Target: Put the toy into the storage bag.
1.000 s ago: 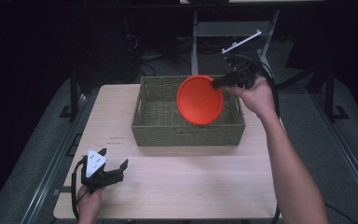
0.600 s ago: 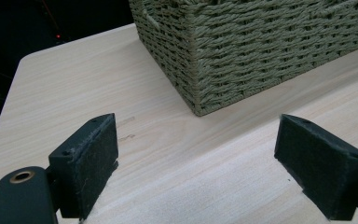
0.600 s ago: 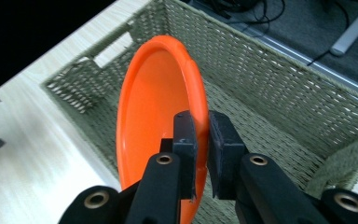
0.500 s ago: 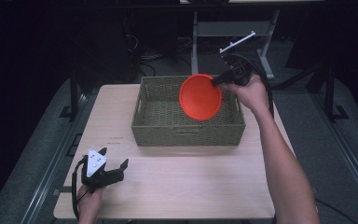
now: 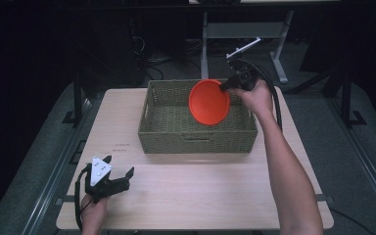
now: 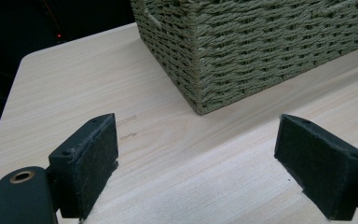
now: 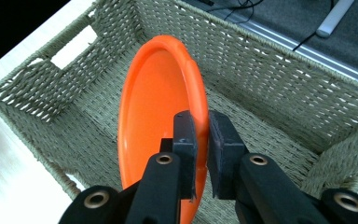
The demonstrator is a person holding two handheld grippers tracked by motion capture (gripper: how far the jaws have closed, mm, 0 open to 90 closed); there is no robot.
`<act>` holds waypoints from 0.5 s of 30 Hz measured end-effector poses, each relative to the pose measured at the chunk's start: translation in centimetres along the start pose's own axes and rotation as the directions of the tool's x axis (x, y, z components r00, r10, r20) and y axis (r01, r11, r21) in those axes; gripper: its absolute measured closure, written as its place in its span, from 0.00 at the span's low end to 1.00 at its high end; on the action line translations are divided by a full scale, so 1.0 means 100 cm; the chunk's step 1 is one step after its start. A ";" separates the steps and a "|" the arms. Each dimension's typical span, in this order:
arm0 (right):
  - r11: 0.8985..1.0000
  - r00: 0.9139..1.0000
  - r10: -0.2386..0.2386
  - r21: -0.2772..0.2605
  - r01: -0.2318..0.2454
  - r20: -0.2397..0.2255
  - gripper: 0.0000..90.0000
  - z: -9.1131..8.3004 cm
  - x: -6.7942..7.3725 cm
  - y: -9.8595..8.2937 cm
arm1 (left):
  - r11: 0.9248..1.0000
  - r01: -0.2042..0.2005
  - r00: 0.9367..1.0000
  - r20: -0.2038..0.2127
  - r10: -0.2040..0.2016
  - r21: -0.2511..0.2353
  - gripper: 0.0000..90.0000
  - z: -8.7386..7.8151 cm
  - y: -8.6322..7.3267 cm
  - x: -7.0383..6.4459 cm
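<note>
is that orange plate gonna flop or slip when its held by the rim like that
Probably stiff: the orange plate keeps its shape on edge, pinched at the rim by the right tool. Likely light. Its smooth surface may slip; the basket lies below.
</note>
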State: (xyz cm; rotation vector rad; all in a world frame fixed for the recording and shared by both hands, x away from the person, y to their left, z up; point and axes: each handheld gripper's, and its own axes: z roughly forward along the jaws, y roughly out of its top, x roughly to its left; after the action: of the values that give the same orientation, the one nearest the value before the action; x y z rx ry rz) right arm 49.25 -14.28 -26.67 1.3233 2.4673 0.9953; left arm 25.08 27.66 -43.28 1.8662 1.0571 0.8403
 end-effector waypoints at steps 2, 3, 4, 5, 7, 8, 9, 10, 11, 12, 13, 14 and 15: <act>1.000 1.000 0.009 -0.004 -0.009 -0.002 0.91 0.002 -0.001 -0.001 | 1.000 0.001 1.000 -0.001 -0.001 -0.003 0.14 0.000 0.000 0.000; 1.000 1.000 0.009 -0.004 -0.009 -0.002 0.91 0.002 -0.001 -0.001 | 1.000 0.001 1.000 -0.001 -0.001 -0.003 0.14 0.000 0.000 0.000; 1.000 1.000 0.020 -0.003 -0.021 -0.011 0.91 0.005 -0.003 -0.002 | 1.000 -0.002 1.000 -0.004 0.002 0.001 0.14 0.000 0.000 0.000; 1.000 1.000 0.023 -0.001 -0.023 -0.013 0.91 0.006 -0.003 -0.002 | 1.000 0.011 1.000 -0.006 -0.011 -0.012 0.14 0.001 0.000 0.000; 1.000 1.000 0.024 0.005 -0.024 -0.011 0.91 0.010 -0.005 -0.004 | 1.000 0.025 1.000 -0.006 -0.025 -0.016 0.14 0.001 0.000 0.000; 1.000 1.000 0.024 0.005 -0.024 -0.011 0.91 0.010 -0.005 -0.004 | 1.000 0.025 1.000 -0.006 -0.025 -0.016 0.14 0.001 0.000 0.000; 1.000 1.000 0.030 0.010 -0.030 -0.007 0.91 0.013 -0.006 -0.006 | 0.999 0.027 1.000 -0.005 -0.027 -0.017 0.14 0.002 -0.001 0.000; 1.000 1.000 0.030 0.010 -0.030 -0.007 0.91 0.013 -0.006 -0.006 | 1.000 0.025 1.000 -0.005 -0.025 -0.014 0.14 0.001 -0.001 0.000; 0.999 0.999 0.037 0.018 -0.037 -0.009 0.91 0.016 -0.007 -0.007 | 1.000 0.014 1.000 -0.004 -0.014 -0.003 0.14 0.000 0.000 0.001; 0.999 0.999 0.036 0.018 -0.036 -0.007 0.91 0.017 -0.008 -0.007 | 1.000 0.009 1.000 -0.005 -0.009 0.000 0.14 0.000 0.000 0.001; 0.999 0.999 0.034 0.017 -0.034 -0.004 0.91 0.018 -0.008 -0.007 | 1.000 0.009 1.000 -0.005 -0.009 0.000 0.14 0.000 0.000 0.001; 0.999 0.999 0.035 0.016 -0.035 0.001 0.91 0.018 -0.007 -0.008 | 1.000 0.014 1.000 0.001 -0.014 -0.005 0.14 0.001 0.000 0.000; 0.999 0.999 0.038 0.015 -0.038 0.001 0.91 0.019 -0.007 -0.008 | 1.000 0.014 1.000 0.002 -0.014 -0.006 0.14 0.001 0.000 0.000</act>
State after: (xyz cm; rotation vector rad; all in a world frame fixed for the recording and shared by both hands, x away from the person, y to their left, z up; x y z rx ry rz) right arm 49.97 -14.25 -28.73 1.3802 2.4628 0.9865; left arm 25.19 27.58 -43.35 1.8521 1.0639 0.8329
